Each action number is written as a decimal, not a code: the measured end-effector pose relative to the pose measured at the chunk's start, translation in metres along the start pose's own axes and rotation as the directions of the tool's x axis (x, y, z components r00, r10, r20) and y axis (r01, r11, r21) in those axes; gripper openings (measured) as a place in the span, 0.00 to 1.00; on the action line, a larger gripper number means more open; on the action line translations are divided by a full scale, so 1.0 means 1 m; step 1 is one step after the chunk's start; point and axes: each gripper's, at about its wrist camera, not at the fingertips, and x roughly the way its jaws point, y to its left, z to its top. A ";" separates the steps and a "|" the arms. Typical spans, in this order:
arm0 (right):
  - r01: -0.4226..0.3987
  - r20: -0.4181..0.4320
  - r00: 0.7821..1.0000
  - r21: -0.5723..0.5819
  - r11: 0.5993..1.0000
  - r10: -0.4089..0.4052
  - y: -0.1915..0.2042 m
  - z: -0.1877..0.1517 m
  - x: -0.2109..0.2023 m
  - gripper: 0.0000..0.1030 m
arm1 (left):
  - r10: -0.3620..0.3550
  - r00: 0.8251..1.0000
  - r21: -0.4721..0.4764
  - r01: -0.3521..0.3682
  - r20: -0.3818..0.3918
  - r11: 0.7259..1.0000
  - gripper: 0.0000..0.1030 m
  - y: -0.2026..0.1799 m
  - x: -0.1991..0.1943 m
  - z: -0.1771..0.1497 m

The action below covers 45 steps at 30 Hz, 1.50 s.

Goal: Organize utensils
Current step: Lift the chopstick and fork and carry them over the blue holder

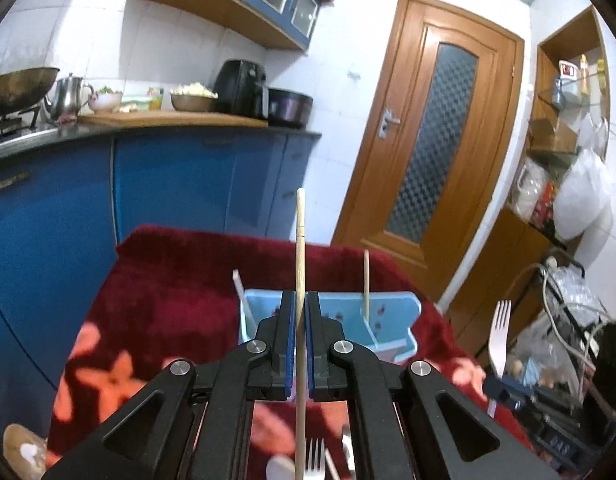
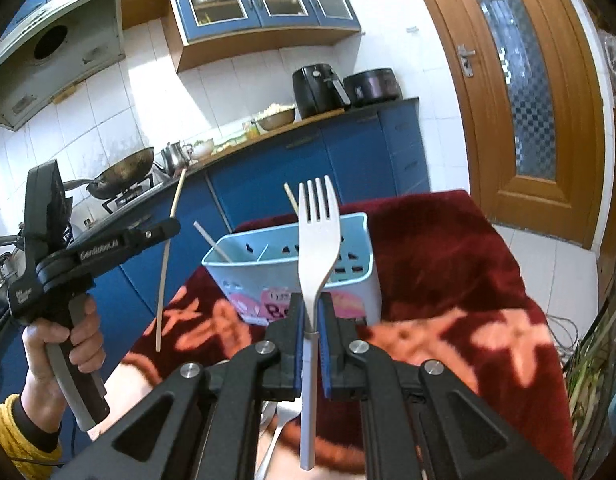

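My left gripper is shut on a wooden chopstick that stands upright between its blue pads, in front of a light blue utensil caddy. The caddy holds a wooden chopstick and a white stick. My right gripper is shut on the neck of a pale fork, tines up, just in front of the caddy. In the right wrist view a hand carries the left gripper at the left. More utensils lie on the cloth below.
A dark red blanket with orange flowers covers the table. Blue kitchen cabinets and a counter with a wok and pots stand behind it. A wooden door is at the right, with bags and cables beside the table.
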 end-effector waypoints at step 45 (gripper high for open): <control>0.113 0.269 0.960 -0.123 0.986 -0.076 -0.008 0.051 0.107 0.08 | 0.122 0.946 -0.010 -0.125 0.301 0.992 0.04 0.024 0.075 -0.006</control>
